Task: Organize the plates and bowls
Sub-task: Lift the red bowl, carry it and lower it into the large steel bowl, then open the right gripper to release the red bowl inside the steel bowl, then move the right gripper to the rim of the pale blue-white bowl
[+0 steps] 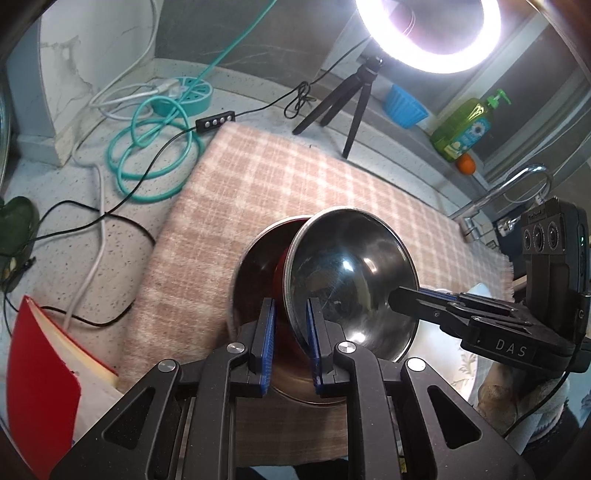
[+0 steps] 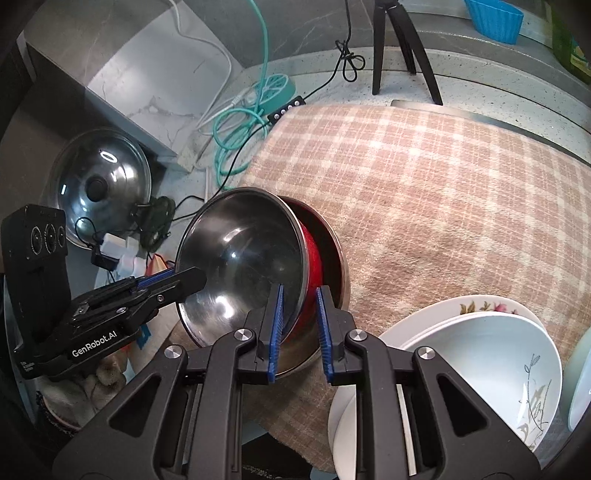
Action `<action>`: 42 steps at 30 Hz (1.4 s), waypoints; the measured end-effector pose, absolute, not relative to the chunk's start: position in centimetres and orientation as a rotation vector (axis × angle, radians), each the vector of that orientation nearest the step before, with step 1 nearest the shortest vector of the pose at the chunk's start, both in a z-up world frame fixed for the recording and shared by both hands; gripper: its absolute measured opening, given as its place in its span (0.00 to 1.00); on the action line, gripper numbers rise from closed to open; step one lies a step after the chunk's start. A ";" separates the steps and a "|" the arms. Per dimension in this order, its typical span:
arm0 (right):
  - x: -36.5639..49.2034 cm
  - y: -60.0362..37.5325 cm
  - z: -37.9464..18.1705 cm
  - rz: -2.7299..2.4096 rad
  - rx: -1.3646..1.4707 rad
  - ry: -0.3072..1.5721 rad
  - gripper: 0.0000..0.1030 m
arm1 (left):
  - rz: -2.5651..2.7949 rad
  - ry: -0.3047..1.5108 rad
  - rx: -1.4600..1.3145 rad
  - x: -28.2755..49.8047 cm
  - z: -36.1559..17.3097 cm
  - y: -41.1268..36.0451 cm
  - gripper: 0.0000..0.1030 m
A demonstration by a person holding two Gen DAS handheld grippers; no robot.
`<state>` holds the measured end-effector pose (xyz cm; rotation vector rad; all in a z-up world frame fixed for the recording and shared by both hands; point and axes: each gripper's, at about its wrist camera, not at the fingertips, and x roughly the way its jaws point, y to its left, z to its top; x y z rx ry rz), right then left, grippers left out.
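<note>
My left wrist camera looks forward and down along my left gripper [image 1: 291,339], close over the tilted steel bowl [image 1: 351,280], facing the ring light [image 1: 428,33]. My right wrist camera sits equally close. Both views share that bowl, the checked cloth [image 2: 443,192] and the tripod [image 2: 399,44].

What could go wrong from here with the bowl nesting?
1. The red-sided bowl sits tilted in the steel bowl. The left gripper and right gripper straddle its rim with jaws apart, so it could slide or drop unevenly.
2. The white bowl is close beside the right gripper, so a sideways move may knock it.
</note>
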<state>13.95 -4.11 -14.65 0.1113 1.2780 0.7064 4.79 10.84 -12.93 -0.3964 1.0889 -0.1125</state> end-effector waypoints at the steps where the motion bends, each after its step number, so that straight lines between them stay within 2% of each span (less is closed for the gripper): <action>1: 14.0 -3.9 -14.8 0.704 0.106 1.281 0.18 | -0.110 1.095 -0.386 4.8 -13.1 10.8 0.14; 24: 14.3 -1.8 -16.0 0.673 -0.039 1.332 0.20 | -0.097 1.165 -0.288 5.5 -14.1 10.3 0.14; 32: 14.1 -1.5 -15.9 0.690 -0.046 1.330 0.35 | -0.098 1.172 -0.262 5.6 -14.0 9.9 0.16; 34: 14.1 -1.4 -15.9 0.688 -0.056 1.324 0.35 | -0.099 1.174 -0.264 5.6 -14.0 10.0 0.21; 38: 14.1 -1.4 -15.9 0.693 -0.039 1.323 0.40 | -0.104 1.173 -0.247 5.7 -13.9 9.7 0.23; 40: 14.0 -1.4 -15.8 0.697 -0.033 1.315 0.41 | -0.106 1.167 -0.245 5.6 -13.7 9.6 0.28; 42: 14.0 -1.4 -15.6 0.697 -0.022 1.307 0.48 | -0.102 1.151 -0.238 5.5 -13.5 9.5 0.28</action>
